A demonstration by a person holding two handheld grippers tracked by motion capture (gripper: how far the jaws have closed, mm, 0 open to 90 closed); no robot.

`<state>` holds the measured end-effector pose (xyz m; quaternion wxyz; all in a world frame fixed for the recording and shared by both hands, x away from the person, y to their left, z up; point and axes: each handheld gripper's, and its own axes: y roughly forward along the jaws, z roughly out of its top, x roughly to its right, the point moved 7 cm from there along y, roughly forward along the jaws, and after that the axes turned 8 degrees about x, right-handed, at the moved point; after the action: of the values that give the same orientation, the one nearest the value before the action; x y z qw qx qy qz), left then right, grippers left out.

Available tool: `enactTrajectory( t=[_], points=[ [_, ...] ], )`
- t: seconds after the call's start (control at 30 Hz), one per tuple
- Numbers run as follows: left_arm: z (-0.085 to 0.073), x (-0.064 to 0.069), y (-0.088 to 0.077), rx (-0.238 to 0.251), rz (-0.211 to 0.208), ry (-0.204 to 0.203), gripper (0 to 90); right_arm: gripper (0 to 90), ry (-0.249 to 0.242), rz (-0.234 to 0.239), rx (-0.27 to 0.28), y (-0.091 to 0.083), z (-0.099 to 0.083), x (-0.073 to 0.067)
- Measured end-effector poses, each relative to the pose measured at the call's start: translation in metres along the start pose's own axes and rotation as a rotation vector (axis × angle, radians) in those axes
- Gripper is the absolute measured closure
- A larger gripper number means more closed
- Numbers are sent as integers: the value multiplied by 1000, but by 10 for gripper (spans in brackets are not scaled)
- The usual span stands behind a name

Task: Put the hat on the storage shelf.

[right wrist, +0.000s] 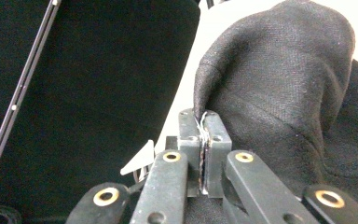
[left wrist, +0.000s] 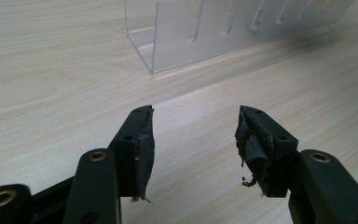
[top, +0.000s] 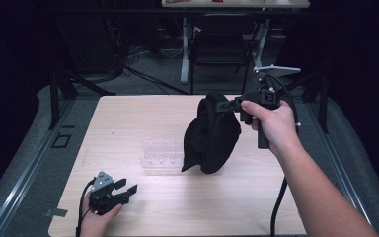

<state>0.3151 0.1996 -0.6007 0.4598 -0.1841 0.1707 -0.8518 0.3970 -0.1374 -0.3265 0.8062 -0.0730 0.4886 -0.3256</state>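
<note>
A black fabric cap [top: 211, 133] hangs in the air over the right middle of the table, lifted by its upper edge. My right gripper [top: 233, 104] is shut on that edge; in the right gripper view the jaws pinch the cloth [right wrist: 279, 84] with the gripper [right wrist: 204, 122] closed tight. My left gripper [top: 127, 188] rests near the table's front left corner, held low in a hand, jaws apart. In the left gripper view the gripper [left wrist: 196, 135] stands open over bare wood with nothing between its worn pads [left wrist: 145, 149].
A clear acrylic rack [top: 162, 157] with slots lies on the light wooden table [top: 128, 118] just left of the hanging cap, and appears ahead as the rack [left wrist: 223, 28] in the left gripper view. Dark floor, cables and a chair lie beyond the far edge.
</note>
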Motion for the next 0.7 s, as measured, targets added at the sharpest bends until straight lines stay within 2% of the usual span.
enactTrajectory(
  t=[0.2,0.5,0.7],
  points=[
    [0,1,1,-4,-6,4,468,885,2,-5,13,8,6,3],
    [2,6,2,6,-8,-4,468,884,-4,-28,6,17,9,11],
    [8,17,4,13,-31,22,468,884,-5,-30,13,22,10,11]
  ],
)
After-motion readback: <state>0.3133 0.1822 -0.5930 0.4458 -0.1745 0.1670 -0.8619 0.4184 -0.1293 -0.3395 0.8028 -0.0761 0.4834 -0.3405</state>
